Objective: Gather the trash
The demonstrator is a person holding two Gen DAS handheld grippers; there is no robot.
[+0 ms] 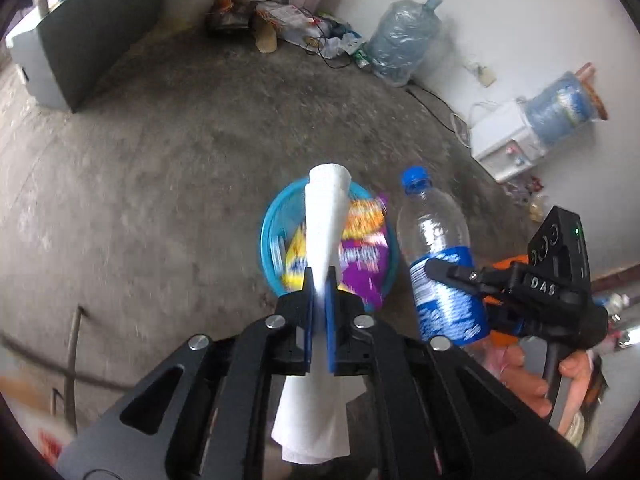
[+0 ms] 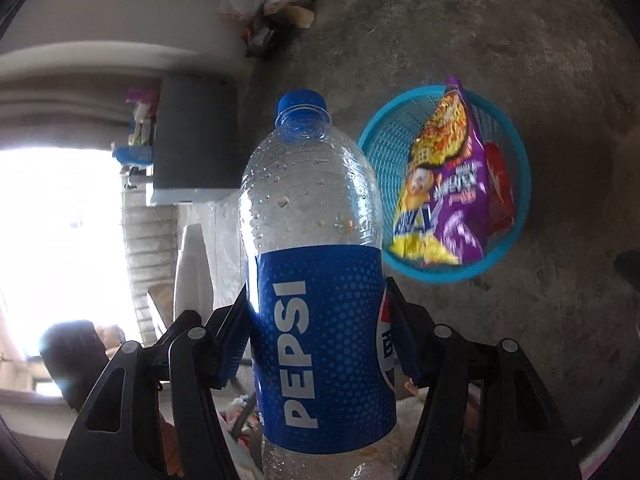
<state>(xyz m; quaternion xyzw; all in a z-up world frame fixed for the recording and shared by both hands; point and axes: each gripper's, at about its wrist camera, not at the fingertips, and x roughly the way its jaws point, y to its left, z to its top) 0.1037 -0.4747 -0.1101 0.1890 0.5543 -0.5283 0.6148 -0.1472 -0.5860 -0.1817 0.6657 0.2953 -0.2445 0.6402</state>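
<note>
Spreading across both views is a rough grey concrete floor point(image 1: 168, 184), with a white wall point(image 1: 500, 28) behind it and a heap of bags and clutter point(image 1: 296, 24) in the corner. A large plastic-wrapped water jug point(image 1: 400, 38) leans against that wall, and a white water dispenser point(image 1: 508, 140) with a blue bottle on it stands further along. On the floor sits a round blue basket point(image 1: 270, 236), already holding a purple and yellow snack bag point(image 2: 444, 176) and something red beside it. The empty Pepsi bottle point(image 2: 320, 280), clear with a blue label and blue cap, is clamped by its label between the widely spread jaws of the right gripper point(image 2: 320, 300), both pads pressing on its sides; it hangs just beside the basket, its cap pointing away from the camera. A person's hand point(image 1: 560, 380) grasps that gripper's handle. The left gripper point(image 1: 320, 280) hangs over the basket with its blue pads only a narrow gap apart, and a white paper towel point(image 1: 324, 216) stands between them, its tip rising above the basket and its tail trailing behind the fingers; whether the pads press on it cannot be told from this blurred view.
</note>
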